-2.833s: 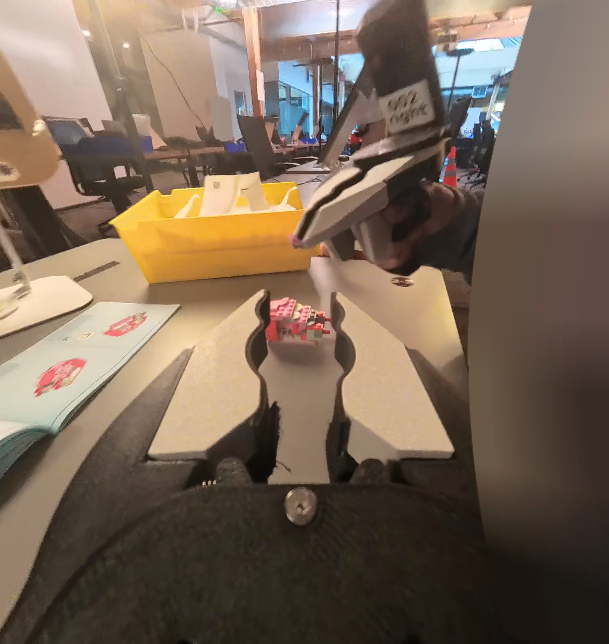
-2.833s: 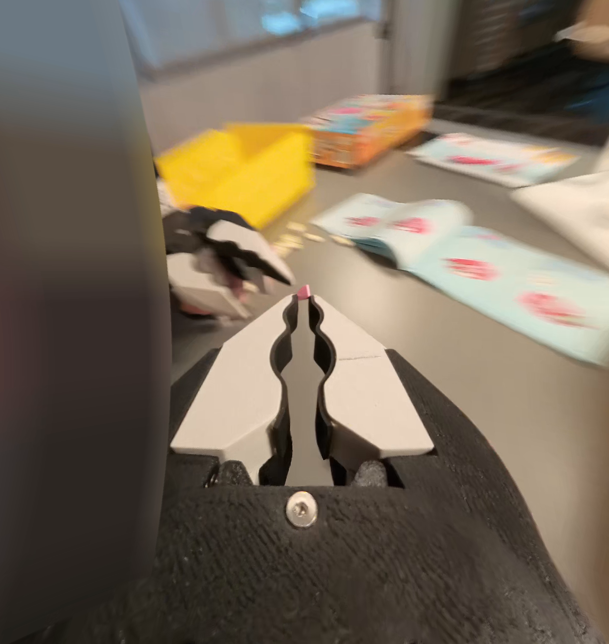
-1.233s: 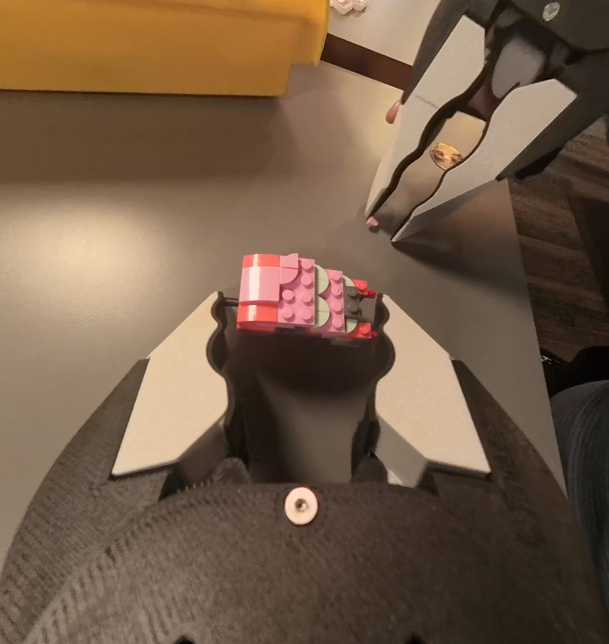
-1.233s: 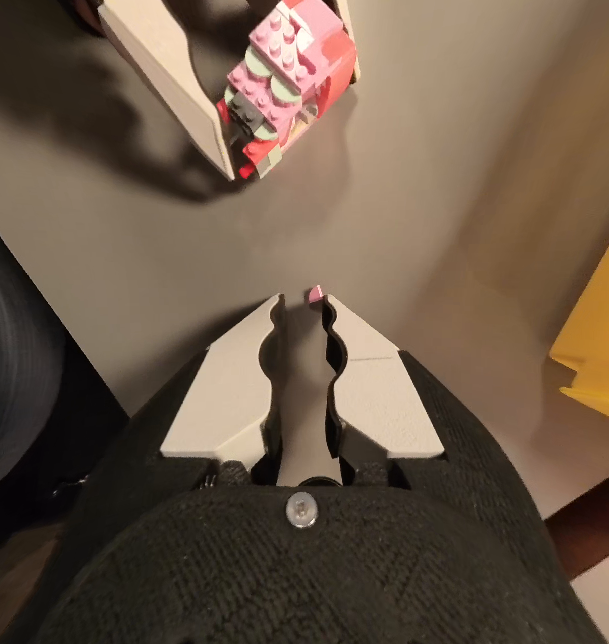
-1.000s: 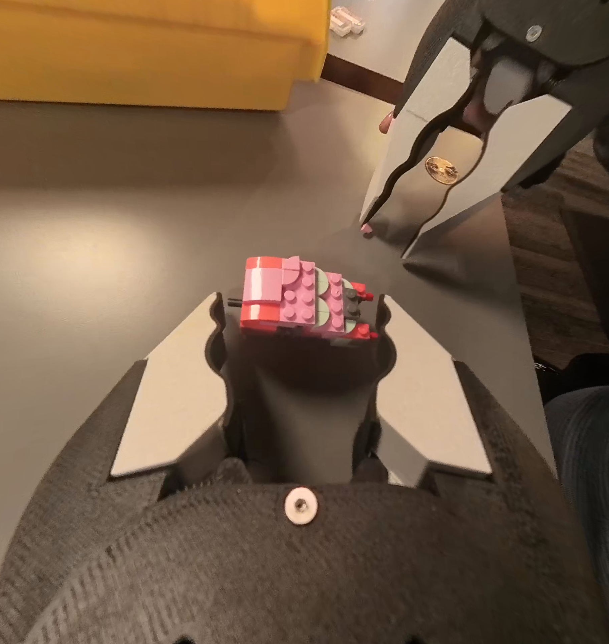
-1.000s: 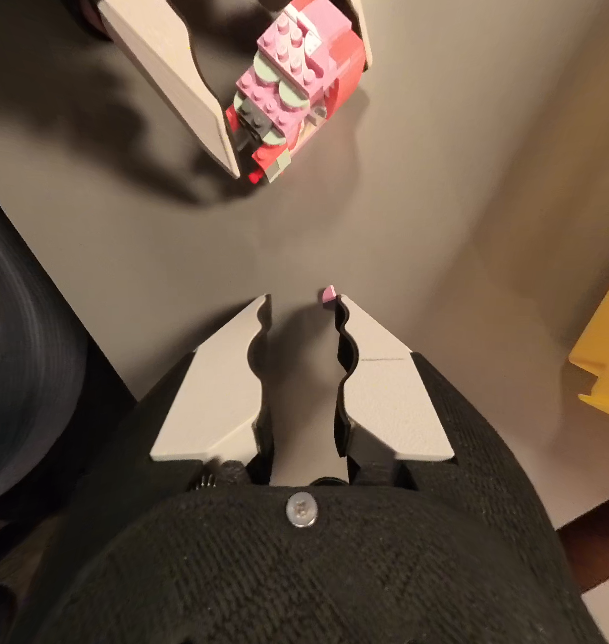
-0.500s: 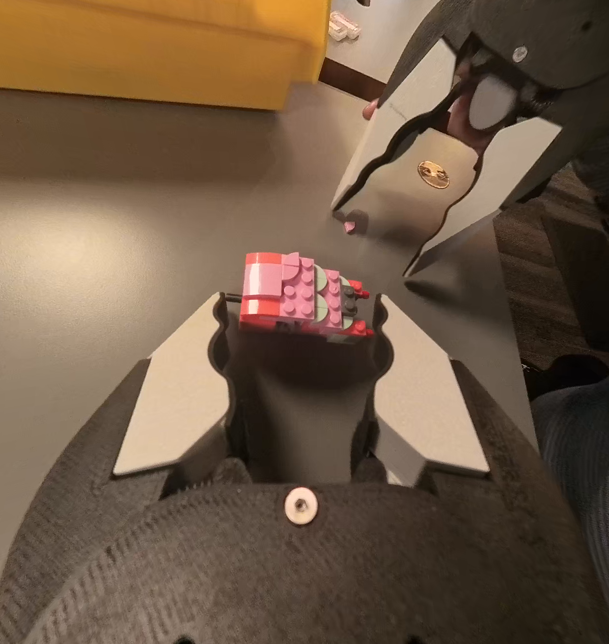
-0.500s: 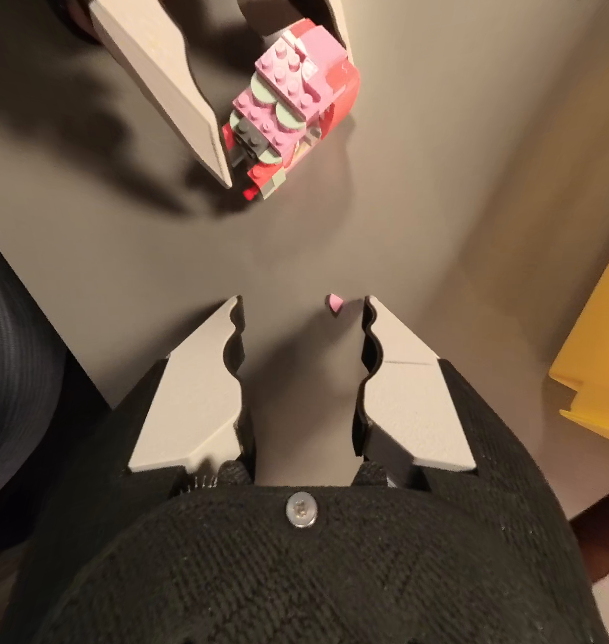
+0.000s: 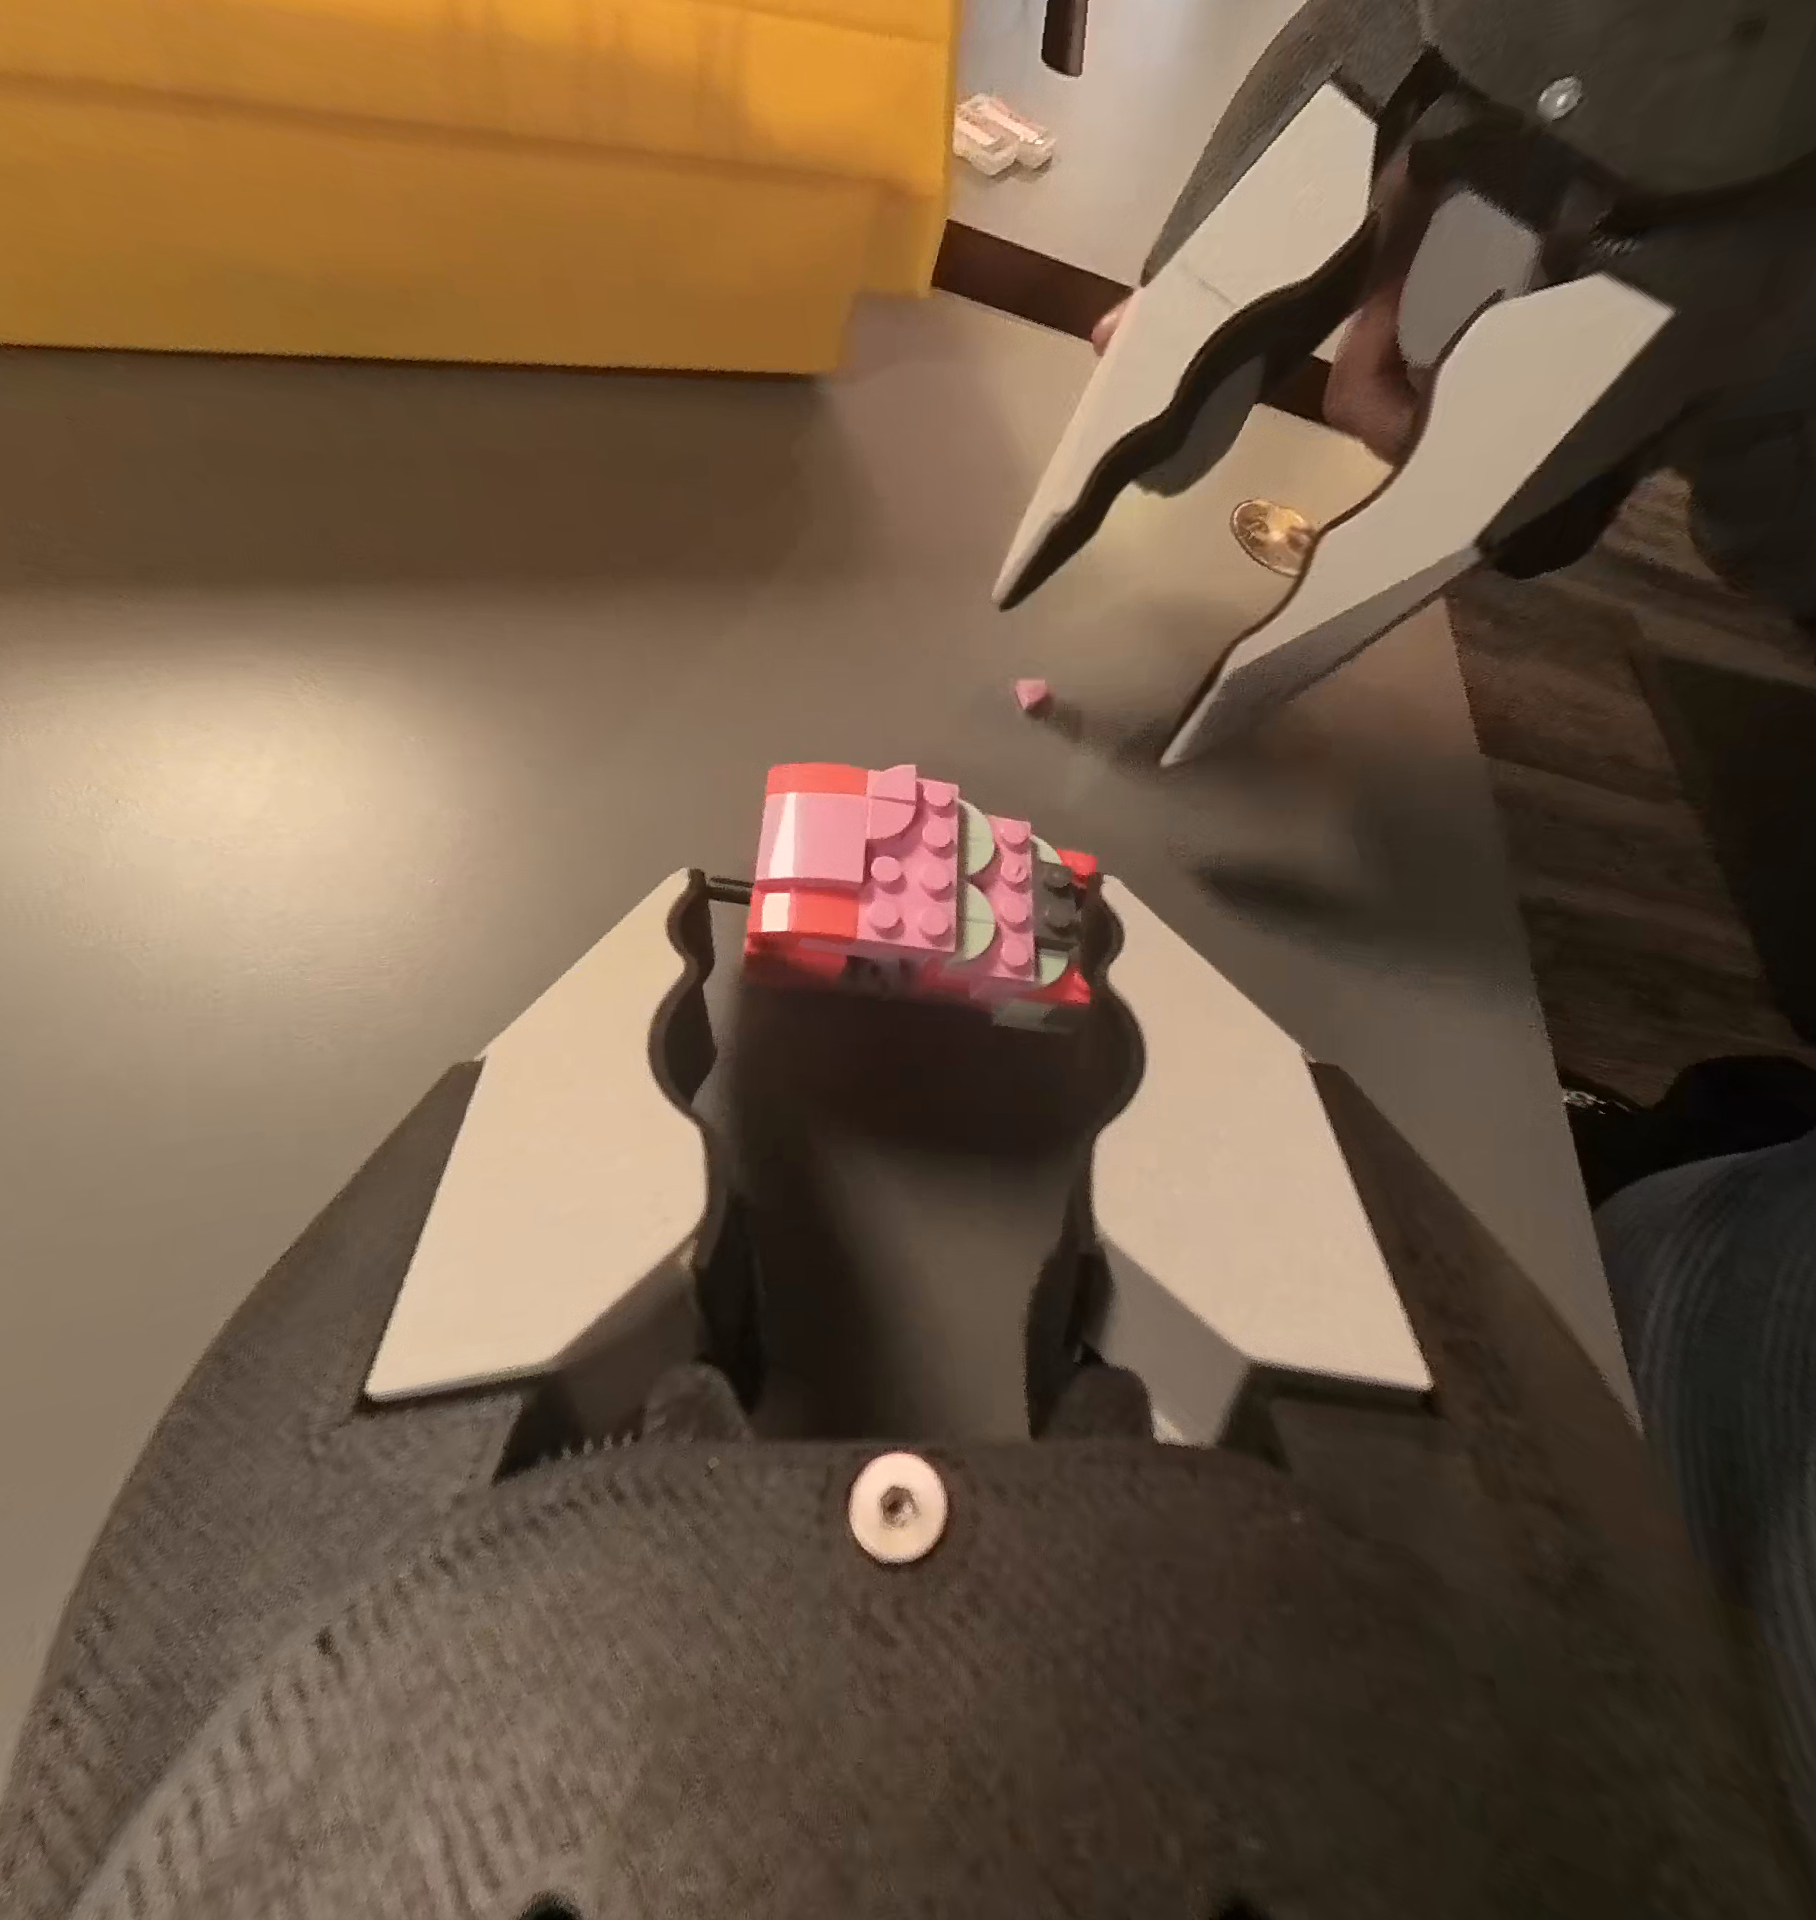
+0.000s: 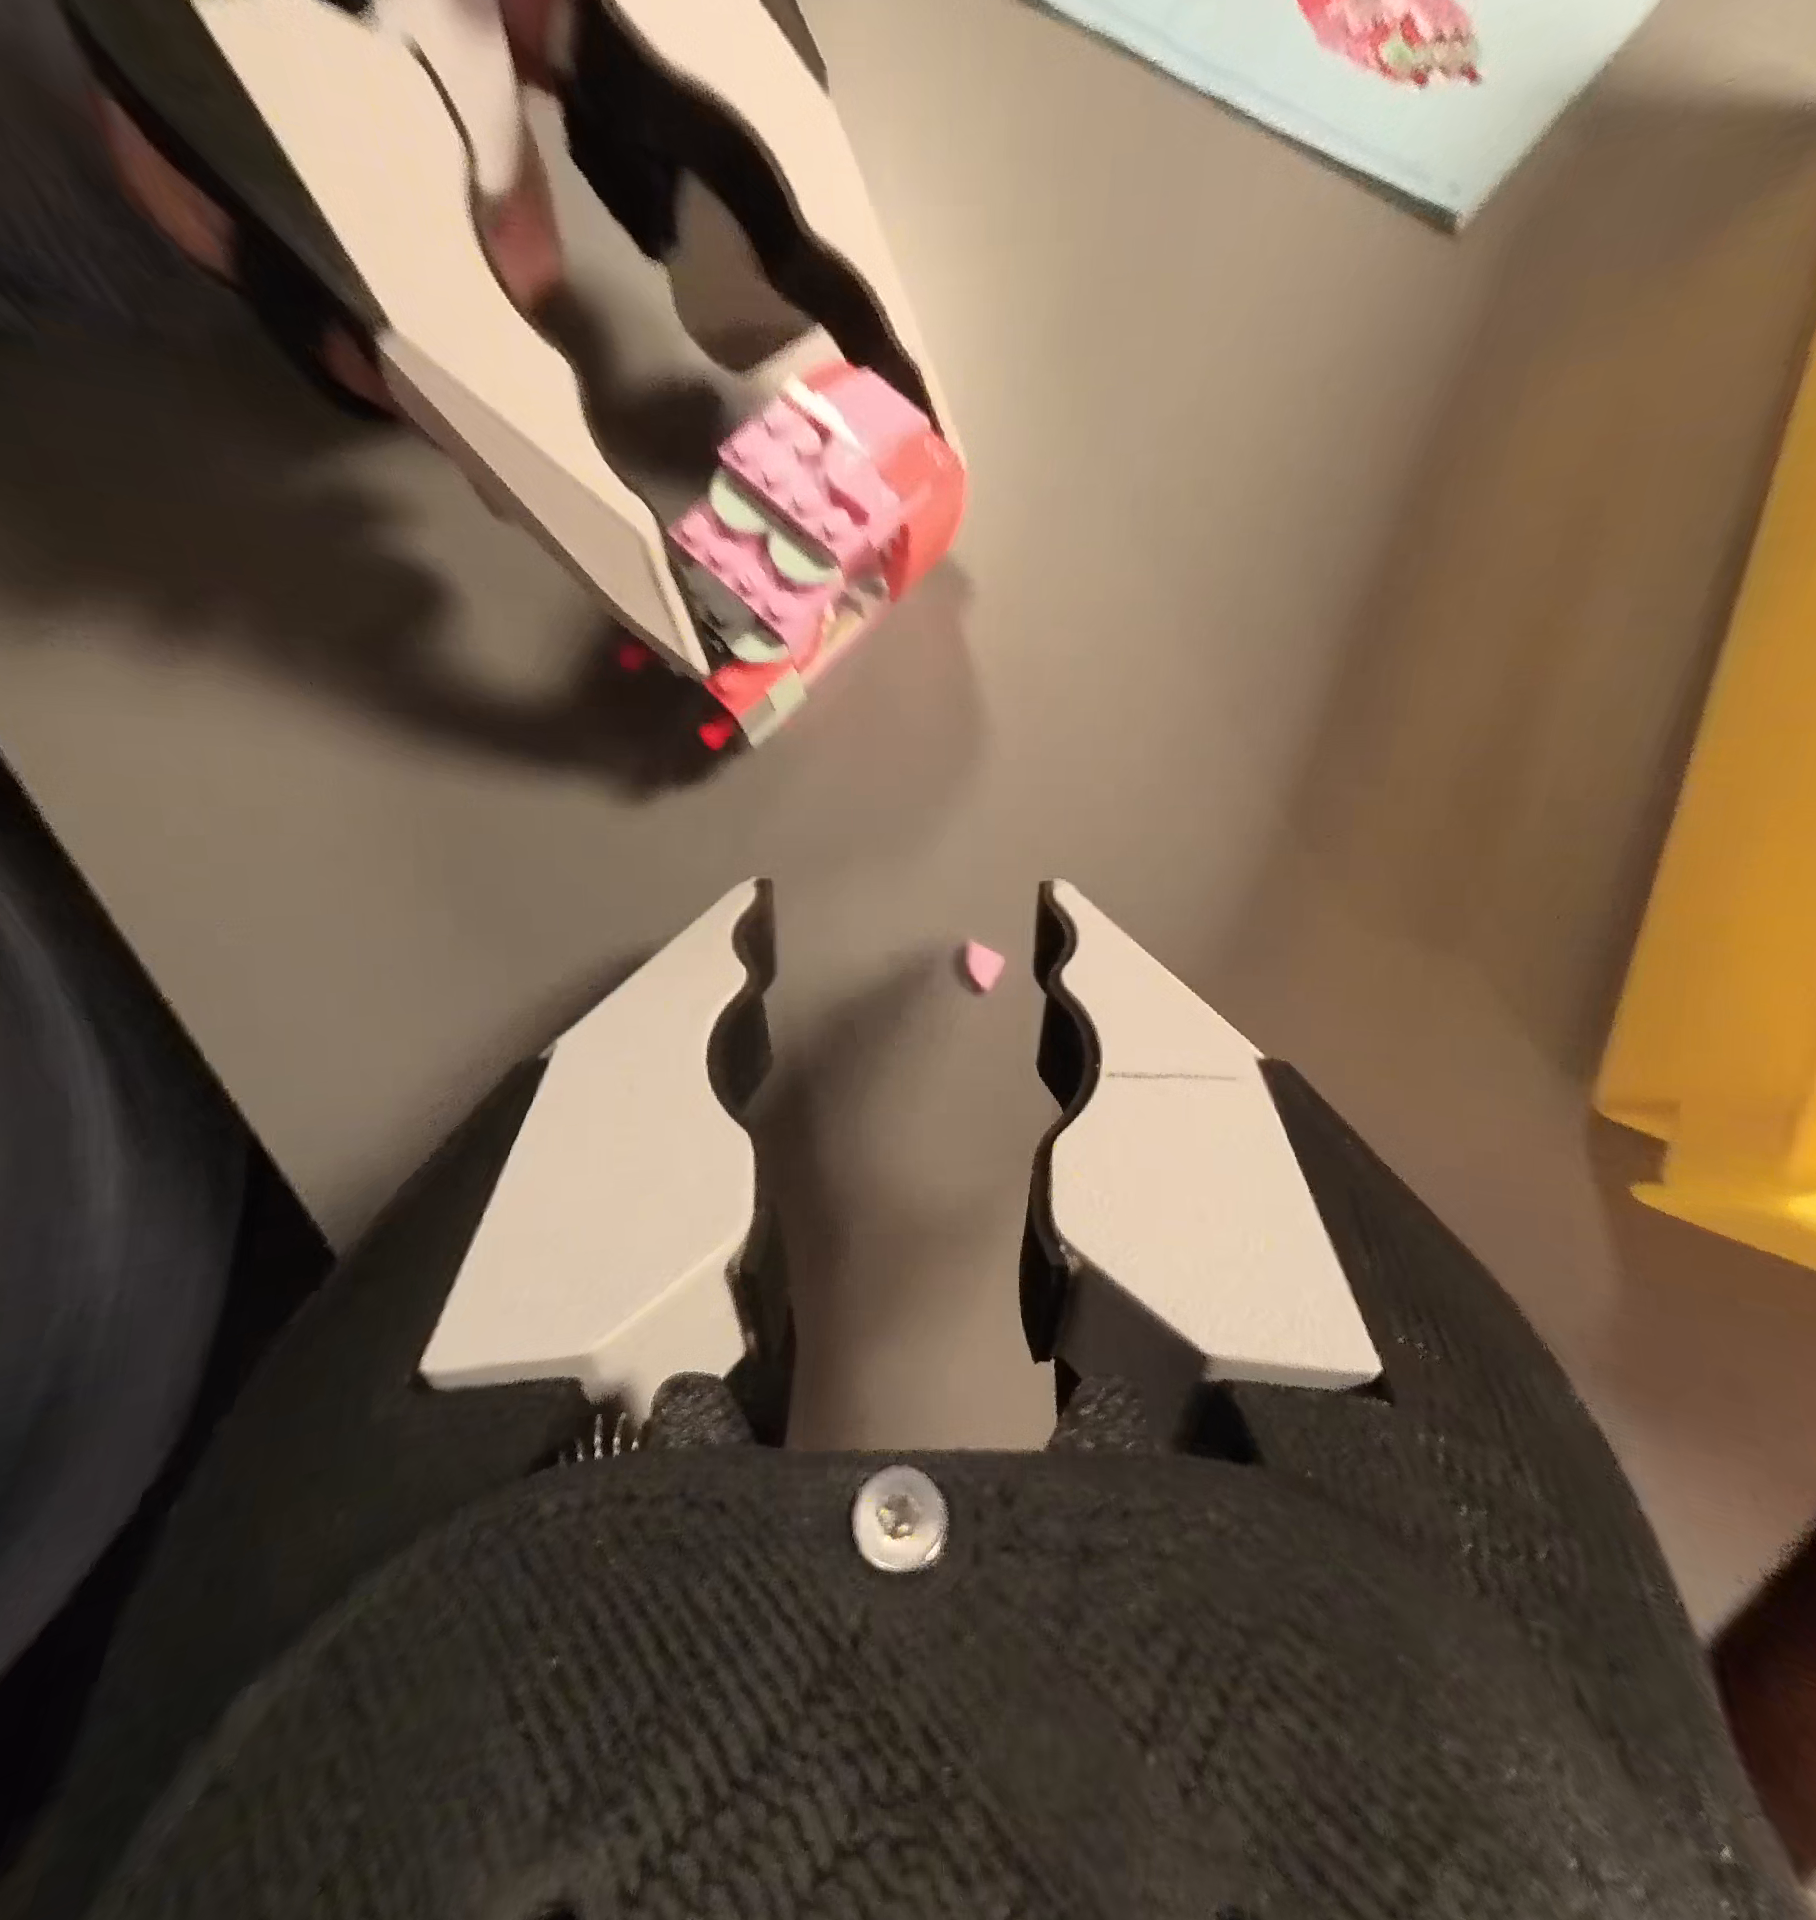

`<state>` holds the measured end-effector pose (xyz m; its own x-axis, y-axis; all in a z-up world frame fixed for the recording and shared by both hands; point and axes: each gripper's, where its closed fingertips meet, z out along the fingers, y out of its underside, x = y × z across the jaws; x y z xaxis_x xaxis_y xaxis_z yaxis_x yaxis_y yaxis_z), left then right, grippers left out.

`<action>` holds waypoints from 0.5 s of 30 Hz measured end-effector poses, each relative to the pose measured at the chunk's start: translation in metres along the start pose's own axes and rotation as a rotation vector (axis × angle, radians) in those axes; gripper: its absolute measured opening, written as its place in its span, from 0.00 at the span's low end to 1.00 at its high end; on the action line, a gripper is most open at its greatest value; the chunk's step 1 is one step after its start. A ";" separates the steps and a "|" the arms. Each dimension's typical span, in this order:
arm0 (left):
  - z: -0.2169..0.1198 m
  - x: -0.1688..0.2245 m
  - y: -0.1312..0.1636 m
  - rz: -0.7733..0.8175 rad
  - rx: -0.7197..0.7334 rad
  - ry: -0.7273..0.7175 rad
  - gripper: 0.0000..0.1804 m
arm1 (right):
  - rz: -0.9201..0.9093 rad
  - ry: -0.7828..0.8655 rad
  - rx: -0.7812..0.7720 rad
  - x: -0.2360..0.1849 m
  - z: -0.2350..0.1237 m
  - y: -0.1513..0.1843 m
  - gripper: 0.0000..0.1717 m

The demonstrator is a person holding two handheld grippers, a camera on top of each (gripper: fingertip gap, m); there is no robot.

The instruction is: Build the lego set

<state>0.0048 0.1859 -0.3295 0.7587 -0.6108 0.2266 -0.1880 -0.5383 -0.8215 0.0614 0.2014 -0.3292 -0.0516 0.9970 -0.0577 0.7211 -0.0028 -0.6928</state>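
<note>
Looking along its own fingers, the left gripper (image 9: 899, 899) grips a small toy-brick model (image 9: 909, 894) of red, pink and pale green pieces: a thin black pin at the model's left end meets the left fingertip, and its dark right end sits against the right fingertip, the model raised above the grey table (image 9: 312, 675) with its shadow under it. Beyond it, to the right, the right gripper (image 9: 1086, 681) points down at the table with its fingers spread and nothing between them; a tiny pink piece (image 9: 1031, 694) lies on the table just beside its nearer fingertip. A yellow bin (image 9: 416, 177) stands at the far left, a few clear small pieces (image 9: 997, 135) lie past its corner, and a brass-coloured disc (image 9: 1278, 535) sits in the table near its right edge. In the right wrist view, the right gripper (image 10: 902, 904) is open above the table, and the tiny pink piece (image 10: 984, 966) lies loose between the fingers, close to the right one, touching neither. Farther off, the left gripper (image 10: 810, 582) clamps the brick model (image 10: 821, 520) at its tips. A pale blue booklet (image 10: 1403, 94) lies at the top right, and the yellow bin (image 10: 1766, 831) fills the right edge.
</note>
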 end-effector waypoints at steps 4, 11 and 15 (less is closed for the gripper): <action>0.000 0.003 0.001 0.010 -0.003 0.016 0.39 | 0.038 -0.055 0.085 -0.013 0.001 -0.017 0.29; -0.004 0.009 0.001 0.052 0.011 0.022 0.50 | 0.371 -0.028 0.196 -0.015 0.014 -0.057 0.32; -0.010 0.022 0.020 0.108 -0.070 0.071 0.68 | 0.303 0.075 0.066 -0.028 0.034 -0.056 0.38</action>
<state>0.0119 0.1555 -0.3358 0.6860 -0.7055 0.1779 -0.3107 -0.5052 -0.8051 -0.0010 0.1705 -0.3136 0.2115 0.9531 -0.2167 0.6495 -0.3027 -0.6975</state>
